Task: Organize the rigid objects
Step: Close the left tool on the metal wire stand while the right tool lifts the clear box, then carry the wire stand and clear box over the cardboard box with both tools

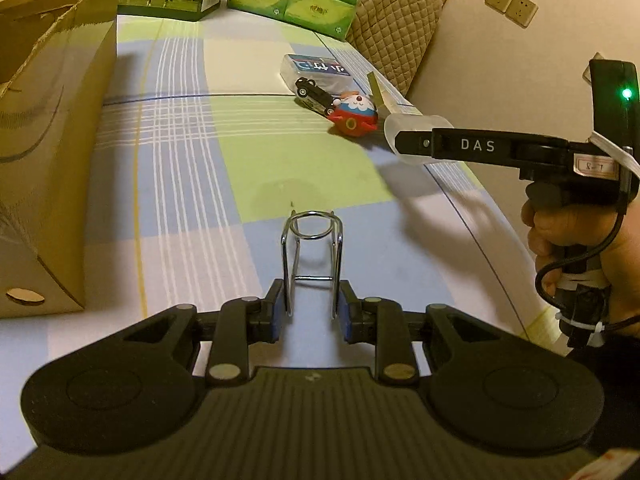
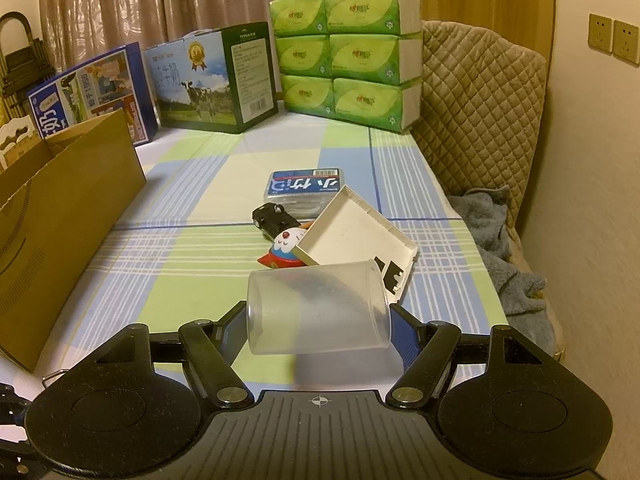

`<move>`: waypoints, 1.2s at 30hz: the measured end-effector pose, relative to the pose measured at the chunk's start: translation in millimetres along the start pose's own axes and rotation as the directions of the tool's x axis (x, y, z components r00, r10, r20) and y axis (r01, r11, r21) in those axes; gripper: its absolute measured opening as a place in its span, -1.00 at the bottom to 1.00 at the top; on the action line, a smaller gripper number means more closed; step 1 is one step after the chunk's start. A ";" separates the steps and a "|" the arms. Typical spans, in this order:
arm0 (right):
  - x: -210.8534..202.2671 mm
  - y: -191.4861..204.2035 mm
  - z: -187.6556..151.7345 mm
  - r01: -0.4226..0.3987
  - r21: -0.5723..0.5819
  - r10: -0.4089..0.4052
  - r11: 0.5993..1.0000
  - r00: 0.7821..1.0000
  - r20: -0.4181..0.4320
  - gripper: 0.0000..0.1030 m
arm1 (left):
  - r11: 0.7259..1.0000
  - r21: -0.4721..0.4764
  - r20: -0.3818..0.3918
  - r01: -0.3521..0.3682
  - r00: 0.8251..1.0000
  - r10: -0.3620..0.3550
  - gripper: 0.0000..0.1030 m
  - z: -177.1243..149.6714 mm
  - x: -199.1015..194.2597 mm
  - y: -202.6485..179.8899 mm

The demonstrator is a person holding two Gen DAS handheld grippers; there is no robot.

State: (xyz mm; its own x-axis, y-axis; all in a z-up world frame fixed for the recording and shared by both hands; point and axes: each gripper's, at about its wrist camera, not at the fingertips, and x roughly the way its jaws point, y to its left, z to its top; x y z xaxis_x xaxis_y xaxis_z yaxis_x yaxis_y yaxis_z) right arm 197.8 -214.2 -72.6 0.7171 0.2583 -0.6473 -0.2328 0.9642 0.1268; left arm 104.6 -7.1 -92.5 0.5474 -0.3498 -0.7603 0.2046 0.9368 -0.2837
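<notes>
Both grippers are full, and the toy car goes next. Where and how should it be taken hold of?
Grip the toy car across its narrow body, coming from above. It lies long and low, with the red toy touching one end and the blue-label box right behind, so only its sides look free.

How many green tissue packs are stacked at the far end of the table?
6 green tissue packs show: two side by side in each of three layers, right of the milk carton box. More may sit hidden behind.

Blue-green-cream checked cloth (image 2: 208, 184), red toy (image 1: 354, 116), green tissue packs (image 2: 344, 52)
</notes>
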 end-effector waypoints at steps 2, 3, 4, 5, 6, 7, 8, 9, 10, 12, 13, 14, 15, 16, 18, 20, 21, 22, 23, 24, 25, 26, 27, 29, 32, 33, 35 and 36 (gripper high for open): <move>-0.6 0.4 0.7 0.000 0.001 0.000 1.000 1.000 0.002 0.35 | 1.000 0.002 0.006 -0.004 1.000 0.004 -0.57 -0.1 -1.8 -0.7; -1.1 0.7 1.4 0.001 0.002 -0.001 1.000 1.000 0.002 0.35 | 1.000 0.002 0.008 -0.005 1.000 0.005 -0.57 0.3 -4.1 0.1; -1.7 1.1 1.8 0.000 0.003 0.000 1.000 1.000 0.003 0.35 | 1.000 0.002 0.012 -0.010 1.000 0.010 -0.57 0.9 -6.1 0.1; -2.2 1.8 2.7 0.000 0.002 0.000 1.000 1.000 0.005 0.35 | 1.000 0.001 0.015 -0.013 1.000 0.013 -0.57 2.0 -6.4 0.6; -3.1 2.6 3.1 0.002 0.000 -0.002 1.000 1.000 0.007 0.35 | 1.000 0.001 0.020 -0.016 1.000 0.016 -0.57 2.7 -8.6 0.9; -4.6 3.6 3.2 0.001 0.002 -0.001 1.000 1.000 0.011 0.35 | 1.000 0.002 0.024 -0.018 1.000 0.018 -0.57 3.6 -11.1 1.2; -5.7 4.3 3.2 -0.003 0.004 0.003 1.000 1.000 0.013 0.35 | 1.000 0.004 0.028 -0.020 0.999 0.020 -0.57 4.5 -14.0 1.8; -7.6 5.7 3.0 -0.003 0.006 0.003 1.000 1.000 0.015 0.35 | 1.000 0.003 0.034 -0.022 0.999 0.022 -0.57 5.6 -16.8 2.2; -10.1 8.3 2.9 -0.002 0.005 0.002 1.000 1.000 0.017 0.35 | 1.000 0.000 0.040 -0.024 0.999 0.024 -0.57 6.8 -20.3 2.9; -17.5 13.4 2.6 -0.004 0.011 0.004 1.000 1.000 0.028 0.35 | 1.000 -0.002 0.054 -0.030 0.998 0.030 -0.57 9.9 -27.2 3.8; -23.4 16.2 2.5 -0.006 0.017 0.005 1.000 0.999 0.033 0.35 | 0.999 -0.003 0.065 -0.032 0.997 0.032 -0.57 11.6 -31.8 4.4; -30.2 20.5 2.9 -0.011 0.022 0.010 1.000 0.999 0.041 0.35 | 0.999 -0.005 0.074 -0.033 0.997 0.033 -0.57 13.2 -36.5 5.3; -35.6 24.6 3.5 -0.016 0.023 0.015 1.000 0.999 0.046 0.35 | 0.999 -0.007 0.084 -0.035 0.996 0.035 -0.57 14.9 -41.7 6.3; -42.3 29.6 4.7 -0.020 0.021 0.019 1.000 0.998 0.053 0.35 | 0.999 -0.007 0.096 -0.039 0.995 0.040 -0.57 16.8 -47.5 7.0; -56.4 39.6 9.4 -0.026 0.015 0.025 1.000 0.997 0.070 0.35 | 0.999 -0.011 0.123 -0.049 0.991 0.050 -0.57 20.6 -59.6 8.9; -71.7 49.6 15.5 -0.031 0.010 0.030 0.999 0.995 0.095 0.35 | 0.998 -0.023 0.146 -0.058 0.987 0.060 -0.57 23.7 -72.1 12.3; -79.6 55.3 18.3 -0.034 0.008 0.033 0.999 0.994 0.108 0.35 | 0.998 -0.030 0.160 -0.063 0.985 0.067 -0.57 25.4 -79.4 14.4; -86.1 60.2 21.2 -0.036 0.005 0.035 0.999 0.992 0.118 0.35 | 0.997 -0.035 0.172 -0.067 0.982 0.072 -0.57 27.0 -85.6 15.9; -91.8 64.9 24.0 -0.040 0.003 0.039 0.999 0.991 0.126 0.35 | 0.997 -0.040 0.185 -0.072 0.980 0.078 -0.57 28.7 -92.1 17.5; -97.8 71.0 26.9 -0.045 -0.002 0.045 0.999 0.990 0.135 0.35 | 0.996 -0.044 0.197 -0.077 0.977 0.084 -0.57 30.5 -98.7 19.0; -102.6 76.5 28.9 -0.049 -0.008 0.050 0.999 0.988 0.143 0.35 | 0.995 -0.047 0.210 -0.083 0.973 0.091 -0.57 32.6 -105.3 20.2; -107.4 82.5 30.9 -0.054 -0.015 0.055 0.998 0.987 0.149 0.35 | 0.995 -0.050 0.222 -0.090 0.970 0.099 -0.57 34.0 -111.8 21.5; -111.7 87.8 32.9 -0.060 -0.020 0.062 0.998 0.986 0.154 0.35 | 0.994 -0.052 0.236 -0.096 0.966 0.105 -0.57 35.5 -119.4 23.2; -118.5 98.5 34.7 -0.073 -0.029 0.077 0.997 0.984 0.161 0.35 | 0.993 -0.057 0.258 -0.107 0.959 0.118 -0.57 37.6 -132.1 26.3; -127.8 116.2 37.4 -0.092 -0.048 0.099 0.995 0.980 0.174 0.35 | 0.990 -0.064 0.291 -0.127 0.946 0.140 -0.57 38.7 -151.4 31.5; -131.0 122.5 38.6 -0.100 -0.056 0.108 0.993 0.978 0.177 0.35 | 0.989 -0.067 0.299 -0.130 0.943 0.144 -0.57 38.7 -157.1 33.4; -134.9 133.7 41.1 -0.112 -0.073 0.124 0.991 0.975 0.183 0.35 | 0.987 -0.074 0.318 -0.142 0.935 0.158 -0.57 38.5 -169.0 38.0; -136.5 139.4 42.0 -0.117 -0.081 0.131 0.990 0.974 0.186 0.35 | 0.986 -0.077 0.327 -0.148 0.931 0.165 -0.57 38.3 -174.4 40.4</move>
State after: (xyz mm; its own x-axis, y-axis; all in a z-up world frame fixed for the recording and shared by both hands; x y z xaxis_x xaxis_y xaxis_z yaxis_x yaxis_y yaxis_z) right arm 95.0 -112.5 65.1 0.7899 0.3887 -0.4743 -0.3680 0.9192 0.1403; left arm 48.5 91.8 51.0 0.8083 -0.1709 -0.5634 0.0582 0.9754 -0.2125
